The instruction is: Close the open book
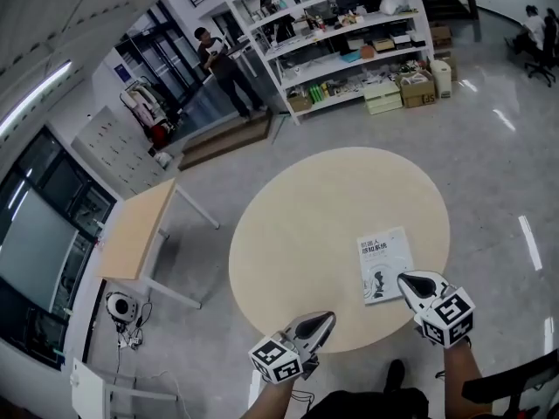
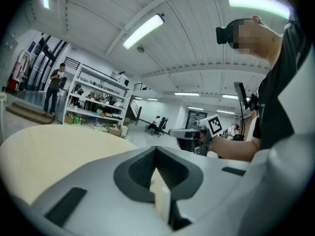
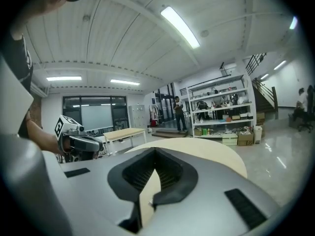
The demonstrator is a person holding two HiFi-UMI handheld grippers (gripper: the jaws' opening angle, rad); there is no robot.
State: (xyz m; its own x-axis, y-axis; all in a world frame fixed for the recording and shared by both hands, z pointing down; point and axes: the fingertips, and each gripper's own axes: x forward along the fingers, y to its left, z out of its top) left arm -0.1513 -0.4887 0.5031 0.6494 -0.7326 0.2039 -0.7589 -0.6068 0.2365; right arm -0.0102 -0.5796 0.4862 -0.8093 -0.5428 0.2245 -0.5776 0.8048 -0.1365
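A white book [image 1: 384,264] lies closed, cover up, on the near right part of the round beige table [image 1: 297,225]. My right gripper [image 1: 403,278] is shut and empty, its tip at the book's near right corner; I cannot tell if it touches. My left gripper [image 1: 329,316] is also shut and empty, over the table's near edge, left of the book. The left gripper view shows its jaws [image 2: 156,149] met, with the right gripper [image 2: 189,133] beyond. In the right gripper view the jaws [image 3: 155,150] are met, and the left gripper [image 3: 81,142] shows at left. Both gripper views miss the book.
A rectangular wooden table [image 1: 135,230] stands to the left, with a small device [image 1: 120,308] on the floor by it. Stocked shelves [image 1: 349,42] and boxes [image 1: 417,88] line the far side, where a person [image 1: 223,68] stands. A dark chair [image 1: 524,382] is at my near right.
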